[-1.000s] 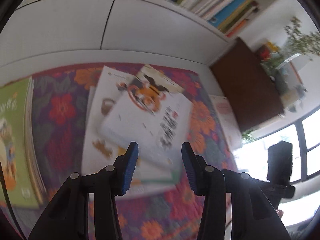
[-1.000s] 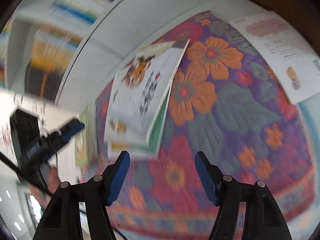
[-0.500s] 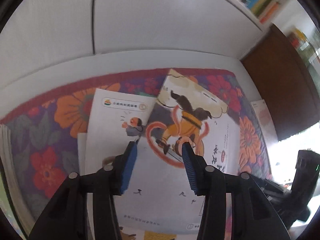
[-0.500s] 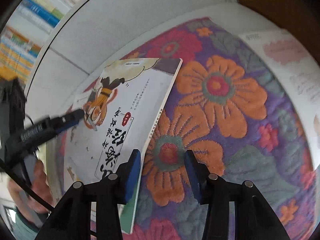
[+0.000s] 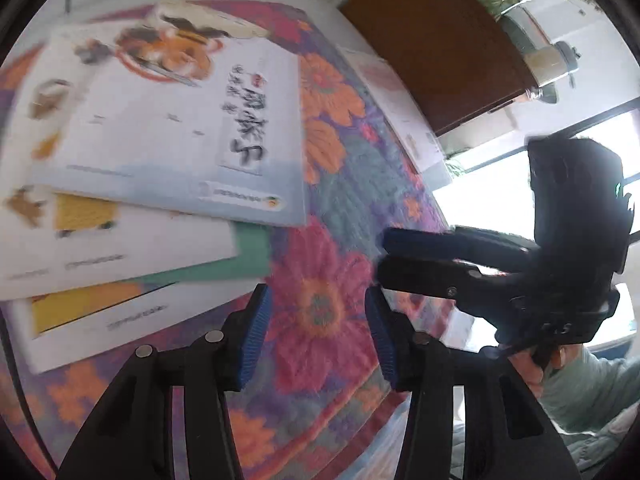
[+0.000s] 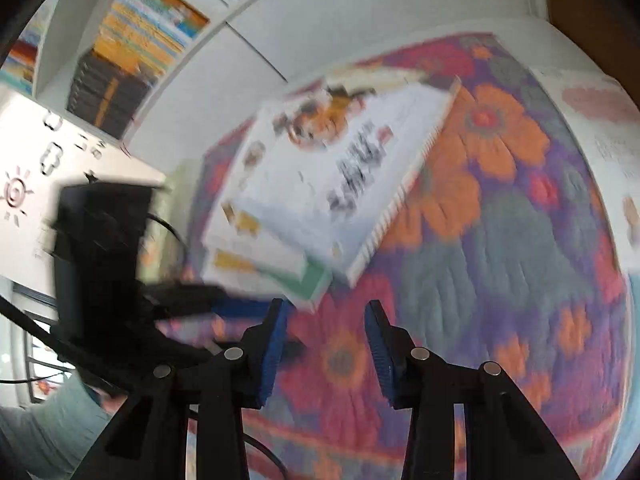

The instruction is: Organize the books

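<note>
While both views are smeared by motion, we make out a loose stack of books (image 5: pixel 160 128) lying askew on a flowered quilt (image 5: pixel 320 304), a white cover with an orange figure on top. Our left tongs (image 5: pixel 316 336) hang over bare quilt beside the stack, blue pads apart, pinching nothing. Our right tongs (image 6: pixel 326 344) have just been closing and stand part-spread, empty. Shelved books (image 6: pixel 136 44) line the wall.

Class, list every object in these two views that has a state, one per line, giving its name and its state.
Top book: closed, lying askew on the stack.
Book stack: fanned out, edges unaligned.
Left gripper: open, empty; right gripper's jaws have just been closing.
Right gripper: open, nothing between the fingers.
Shelf books: shelved.
</note>
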A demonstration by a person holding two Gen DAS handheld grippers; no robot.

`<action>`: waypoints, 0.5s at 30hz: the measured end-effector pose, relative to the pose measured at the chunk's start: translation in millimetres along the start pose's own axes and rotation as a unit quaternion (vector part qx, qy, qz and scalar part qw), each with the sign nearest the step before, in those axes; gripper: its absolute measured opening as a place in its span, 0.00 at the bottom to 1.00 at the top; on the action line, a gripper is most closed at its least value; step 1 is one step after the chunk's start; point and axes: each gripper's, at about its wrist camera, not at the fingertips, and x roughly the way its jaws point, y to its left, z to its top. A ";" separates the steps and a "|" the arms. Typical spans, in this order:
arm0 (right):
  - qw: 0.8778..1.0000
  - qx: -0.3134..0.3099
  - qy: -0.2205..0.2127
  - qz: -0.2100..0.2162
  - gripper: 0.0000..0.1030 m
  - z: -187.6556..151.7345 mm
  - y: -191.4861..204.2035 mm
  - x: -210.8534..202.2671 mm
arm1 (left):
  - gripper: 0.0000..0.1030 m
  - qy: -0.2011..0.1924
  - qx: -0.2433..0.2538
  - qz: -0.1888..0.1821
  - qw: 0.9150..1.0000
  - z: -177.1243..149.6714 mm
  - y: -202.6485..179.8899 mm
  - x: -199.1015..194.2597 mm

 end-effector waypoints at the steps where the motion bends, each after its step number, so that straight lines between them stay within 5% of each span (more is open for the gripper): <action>1: 1.000 0.009 -0.006 -0.008 0.38 -5.5 -4.6 -2.6 | 0.43 -0.018 -0.010 0.010 1.000 5.0 5.6 -10.8; 6: 0.993 0.114 -0.032 -0.001 0.39 -1.3 -44.9 -8.6 | 0.43 -0.083 -0.073 0.014 0.994 40.1 45.4 -56.3; 8: 0.989 0.134 -0.057 -0.020 0.47 7.8 -55.4 -14.1 | 0.43 -0.100 -0.092 0.031 0.990 56.8 64.4 -64.2; 15: 0.984 0.164 -0.058 -0.036 0.52 56.8 -77.0 16.0 | 0.43 -0.096 -0.096 0.128 0.983 114.7 92.3 -25.1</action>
